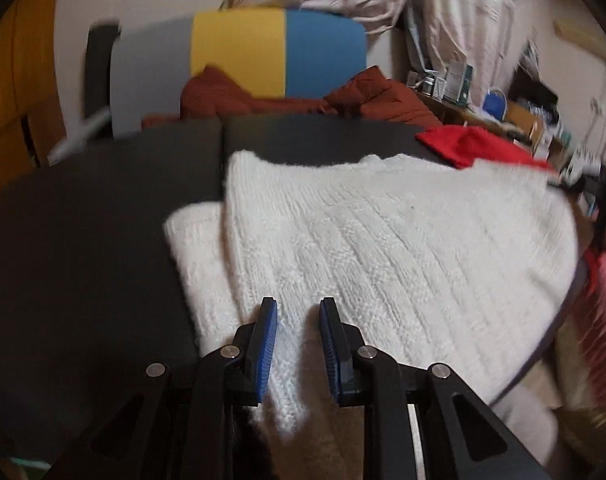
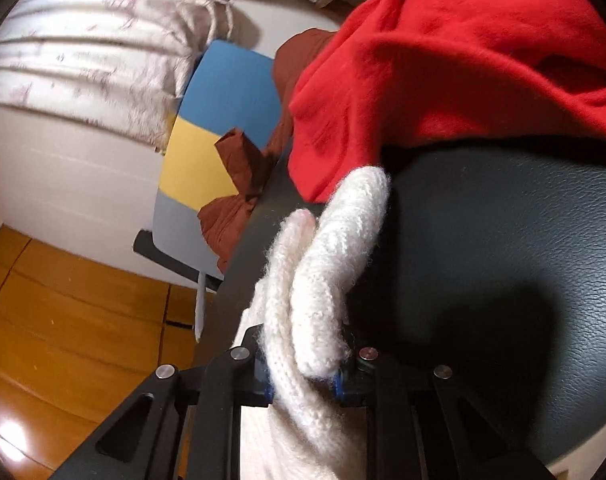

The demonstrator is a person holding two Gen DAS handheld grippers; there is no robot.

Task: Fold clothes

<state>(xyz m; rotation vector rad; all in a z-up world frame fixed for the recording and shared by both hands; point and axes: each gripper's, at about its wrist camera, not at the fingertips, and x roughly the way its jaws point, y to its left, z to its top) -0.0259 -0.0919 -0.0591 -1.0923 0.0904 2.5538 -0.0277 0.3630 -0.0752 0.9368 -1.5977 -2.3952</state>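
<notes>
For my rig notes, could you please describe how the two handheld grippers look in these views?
Both look alike. The left claw has matte black angular linkage arms with round silver pivot pins, triangular cut-outs in the outer arms, and two slim black fingers faced with ribbed blue pads. The right claw shows the same black frame and silver pins; only slivers of blue show. No cables, markings or sleeves are visible.

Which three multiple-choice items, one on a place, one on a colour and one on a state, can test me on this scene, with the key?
1. Where does the red garment lie?
A. on the dark table's far right part
B. on the floor
C. on the chair

2. What colour are the left tool's pads?
A. green
B. blue
C. white

3. What is the state of the right tool?
A. open and empty
B. shut on the white knit sweater
C. shut on the red garment

Key: 1 A, it rests on the dark table beyond the sweater; 2 B, both pads show blue; 3 B, white knit is bunched between its fingers.
</notes>
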